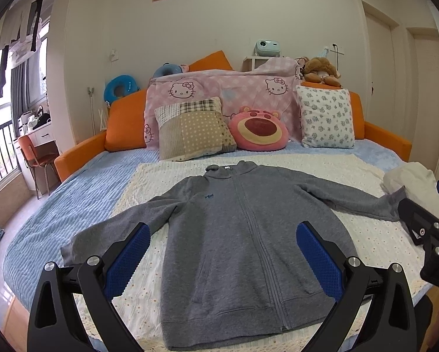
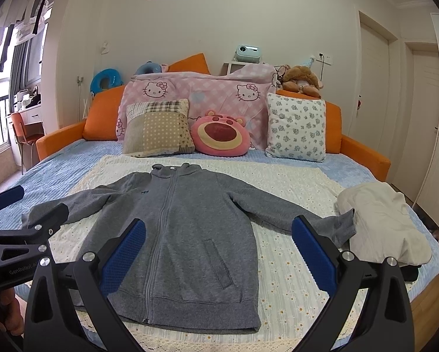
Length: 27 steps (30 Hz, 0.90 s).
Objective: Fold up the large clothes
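Left wrist view: grey hoodie (image 1: 234,234) flat, zipped, sleeves spread on bed (image 1: 72,182), left tool (image 1: 219,261) and right tool (image 2: 216,252) both released, hovering; probably best pinch each cuff, fold sleeves inward evenly.

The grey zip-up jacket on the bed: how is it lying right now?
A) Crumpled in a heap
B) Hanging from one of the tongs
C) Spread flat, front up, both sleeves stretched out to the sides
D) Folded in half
C: the grey zip-up jacket lies flat on the cream blanket, zipper up, sleeves out, and both tongs are open, holding nothing.
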Each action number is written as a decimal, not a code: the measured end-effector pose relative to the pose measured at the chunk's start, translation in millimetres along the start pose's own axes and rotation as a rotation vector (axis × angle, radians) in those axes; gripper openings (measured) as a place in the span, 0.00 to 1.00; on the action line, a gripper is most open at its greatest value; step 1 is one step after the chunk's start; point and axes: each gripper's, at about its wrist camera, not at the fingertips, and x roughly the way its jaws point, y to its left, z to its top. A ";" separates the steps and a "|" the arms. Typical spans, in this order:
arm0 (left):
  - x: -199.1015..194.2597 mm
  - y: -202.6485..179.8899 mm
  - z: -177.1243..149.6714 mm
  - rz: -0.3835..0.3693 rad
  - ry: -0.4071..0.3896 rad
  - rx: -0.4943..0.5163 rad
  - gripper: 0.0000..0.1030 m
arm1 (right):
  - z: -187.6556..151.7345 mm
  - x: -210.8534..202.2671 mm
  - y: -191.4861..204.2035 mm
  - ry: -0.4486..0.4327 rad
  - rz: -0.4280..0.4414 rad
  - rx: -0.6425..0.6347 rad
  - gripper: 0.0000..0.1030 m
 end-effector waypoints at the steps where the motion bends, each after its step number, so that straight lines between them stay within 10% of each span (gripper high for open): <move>1: 0.3 0.3 -1.4 0.000 0.002 0.001 0.98 | 0.6 0.1 0.2 -0.001 -0.001 -0.002 0.96; 27: 4.8 9.9 -4.1 0.003 0.016 -0.016 0.98 | 5.6 1.6 -2.7 -0.004 -0.002 -0.012 0.96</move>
